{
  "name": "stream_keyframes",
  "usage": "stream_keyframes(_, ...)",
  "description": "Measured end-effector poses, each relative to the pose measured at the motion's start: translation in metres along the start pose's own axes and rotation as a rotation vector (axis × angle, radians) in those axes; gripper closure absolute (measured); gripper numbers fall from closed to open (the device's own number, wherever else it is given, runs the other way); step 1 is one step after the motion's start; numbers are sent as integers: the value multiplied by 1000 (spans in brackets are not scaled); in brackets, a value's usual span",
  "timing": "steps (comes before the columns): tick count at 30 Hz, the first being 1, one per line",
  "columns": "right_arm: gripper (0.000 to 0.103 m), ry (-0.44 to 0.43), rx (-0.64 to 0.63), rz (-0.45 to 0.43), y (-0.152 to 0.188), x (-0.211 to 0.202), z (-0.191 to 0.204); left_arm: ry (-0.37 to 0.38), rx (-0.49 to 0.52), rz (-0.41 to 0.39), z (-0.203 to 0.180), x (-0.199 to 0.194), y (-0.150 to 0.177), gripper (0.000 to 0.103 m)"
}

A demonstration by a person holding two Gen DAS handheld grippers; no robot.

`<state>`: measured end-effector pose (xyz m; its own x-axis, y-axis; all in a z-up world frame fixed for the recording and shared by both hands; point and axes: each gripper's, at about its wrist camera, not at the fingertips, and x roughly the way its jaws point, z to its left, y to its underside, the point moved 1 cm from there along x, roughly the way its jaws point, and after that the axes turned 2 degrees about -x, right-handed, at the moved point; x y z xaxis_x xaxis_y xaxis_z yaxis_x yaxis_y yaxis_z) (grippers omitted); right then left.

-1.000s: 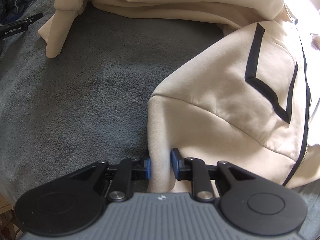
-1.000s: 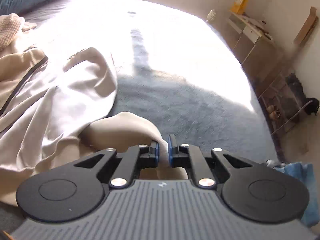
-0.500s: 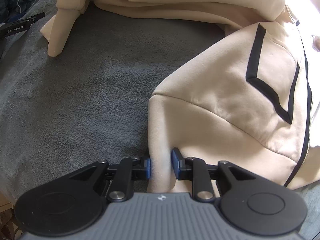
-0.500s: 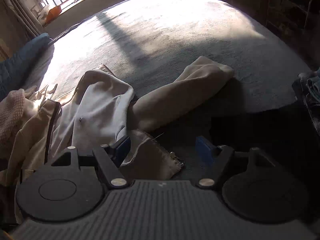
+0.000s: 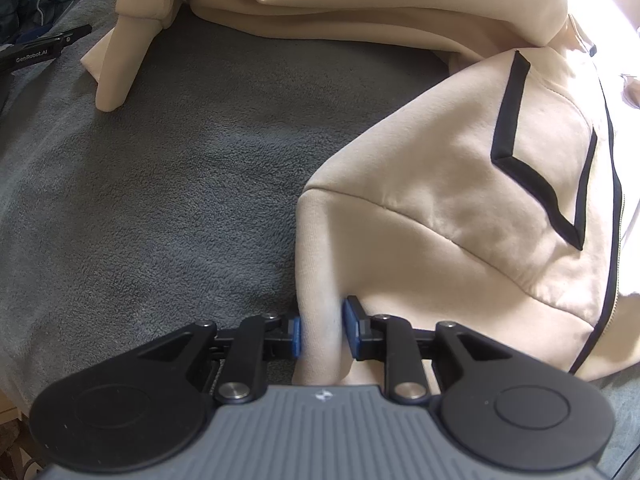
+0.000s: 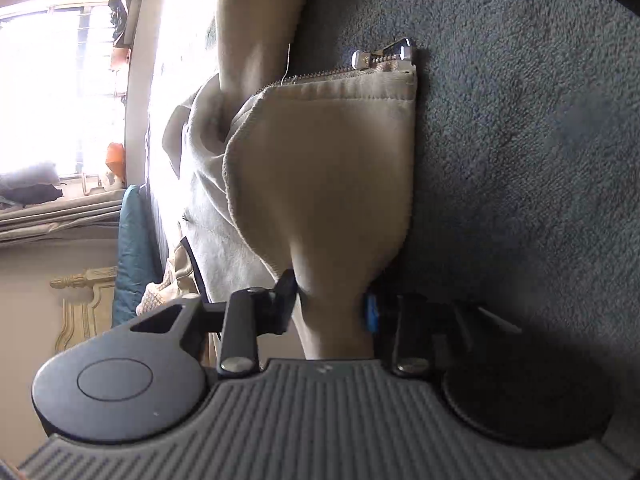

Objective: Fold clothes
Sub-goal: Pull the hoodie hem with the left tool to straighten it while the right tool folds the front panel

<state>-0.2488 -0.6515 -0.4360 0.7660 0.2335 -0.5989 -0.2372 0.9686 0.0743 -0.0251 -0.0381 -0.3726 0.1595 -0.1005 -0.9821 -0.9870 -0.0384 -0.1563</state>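
Note:
A cream zip jacket [image 5: 460, 208] with black trim lies on a grey fleece blanket [image 5: 160, 200]. In the left wrist view my left gripper [image 5: 322, 332] points steeply down, its blue pads shut on the ribbed hem at the jacket's bottom corner. The right wrist view is rolled on its side. There my right gripper [image 6: 330, 304] has the jacket's other front corner [image 6: 328, 168] between its closing jaws, and the pads press into the cloth. The metal zipper end [image 6: 384, 54] sticks out at that corner's far edge.
One sleeve [image 5: 120, 68] trails at the upper left, near a black tool marked GenRobot.AI [image 5: 40, 50]. The right wrist view also shows a bright window [image 6: 60, 80], a blue pillow [image 6: 134, 248] and a gilt headboard [image 6: 88, 304]. Bare blanket [image 6: 520, 160] spreads beside the corner.
The right gripper opened wide, dropped to the jacket's zipper corner, rolled onto its side and closed on that cloth. The left gripper kept its hold and stayed still.

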Motion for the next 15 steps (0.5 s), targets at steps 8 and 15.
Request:
stream_keyframes(8,99,109,-244,-120,37,-74,56,45,19,-29,-5,-23,6,97)
stream_keyframes(15,100,309,-295,-122,74,-144,63,141,-9,-7,0,-59,16,97)
